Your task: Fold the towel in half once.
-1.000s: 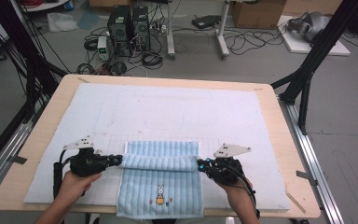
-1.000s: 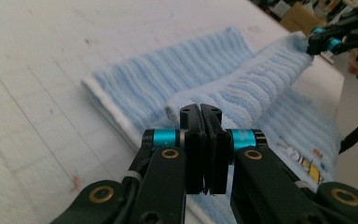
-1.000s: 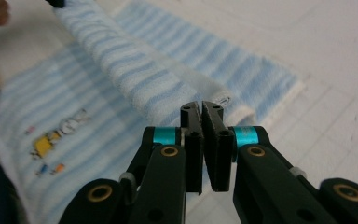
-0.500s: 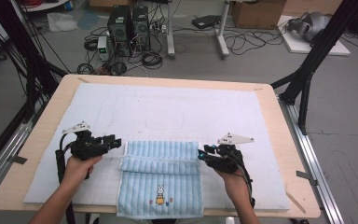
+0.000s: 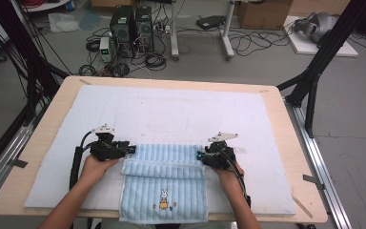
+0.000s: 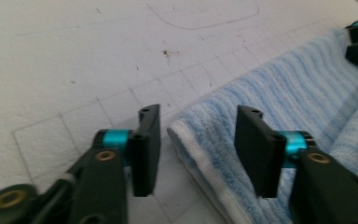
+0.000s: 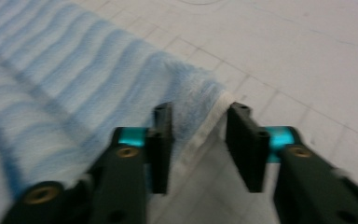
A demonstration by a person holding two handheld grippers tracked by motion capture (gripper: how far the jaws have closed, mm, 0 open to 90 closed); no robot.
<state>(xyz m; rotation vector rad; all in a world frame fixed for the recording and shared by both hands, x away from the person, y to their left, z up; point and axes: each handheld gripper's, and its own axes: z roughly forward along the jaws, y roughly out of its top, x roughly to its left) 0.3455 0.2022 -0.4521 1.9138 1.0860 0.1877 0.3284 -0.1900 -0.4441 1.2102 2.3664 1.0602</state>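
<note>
Black jaws of the left gripper stand spread, straddling the white-hemmed corner of the towel without pinching it; one jaw sits over the bare mat, the other over the terry. The right gripper is the same, jaws parted around the opposite corner of the fold, the hem running between them, nothing gripped.

The blue striped towel lies at the near edge of the table, on the white mat, its lower end reaching the table's front rim. Its far part is doubled over into a band running left to right between the two grippers, while a small rabbit picture sits upright on the near part, facing the person. The towel's long axis now seems to run near to far, though the fold has shortened it almost to a square.

I judge this a folding job, with the grippers open at the ends of the first fold. The next move likely calls for closing both on the band's corners and carrying them evenly towards the near edge.
</note>
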